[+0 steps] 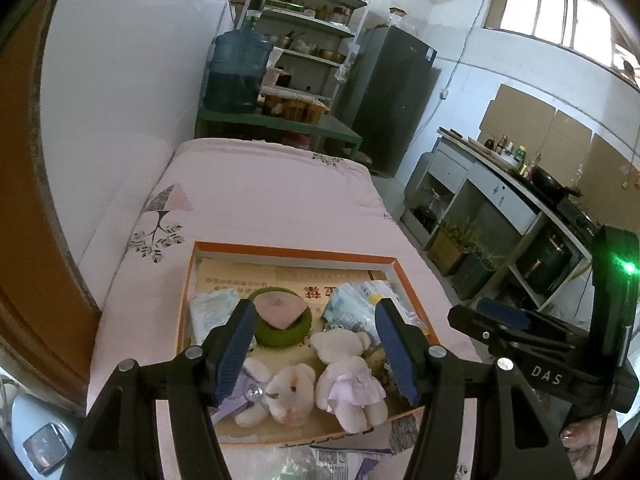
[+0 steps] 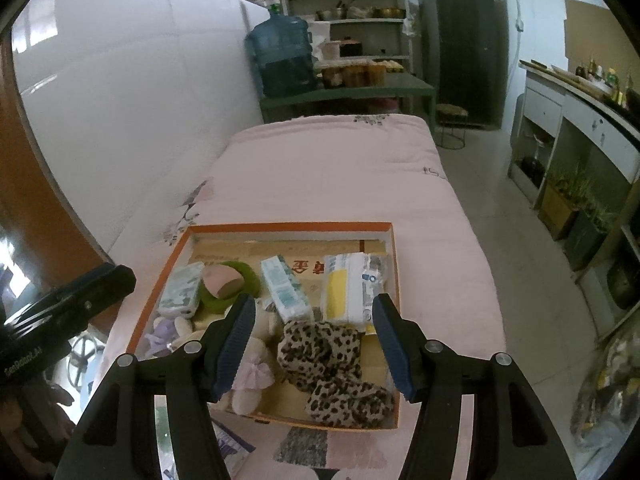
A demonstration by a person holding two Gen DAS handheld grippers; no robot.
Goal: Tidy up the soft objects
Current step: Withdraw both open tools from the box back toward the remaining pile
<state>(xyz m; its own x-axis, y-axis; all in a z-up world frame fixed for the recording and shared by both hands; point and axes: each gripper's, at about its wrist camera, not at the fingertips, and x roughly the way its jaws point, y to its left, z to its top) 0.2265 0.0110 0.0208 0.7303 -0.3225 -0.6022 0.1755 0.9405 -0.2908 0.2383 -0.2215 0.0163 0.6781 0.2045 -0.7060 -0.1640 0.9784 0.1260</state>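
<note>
An orange-rimmed cardboard box (image 1: 292,249) lies on a pink bed and also shows in the right wrist view (image 2: 280,226). In it lie two plush bears, one in a purple dress (image 1: 348,376) and one on its back (image 1: 288,394), a green ring with a pink pad (image 1: 280,312), tissue packs (image 2: 286,290) and a leopard-print cloth (image 2: 324,356). My left gripper (image 1: 316,344) is open and empty above the bears. My right gripper (image 2: 314,344) is open and empty above the leopard cloth.
The pink quilt (image 2: 340,168) stretches beyond the box. A plastic packet (image 1: 340,458) lies on the bed by the box's near edge. A white wall (image 1: 120,80) is left, a green table with a water jug (image 1: 236,72) beyond, kitchen counters (image 1: 500,192) right.
</note>
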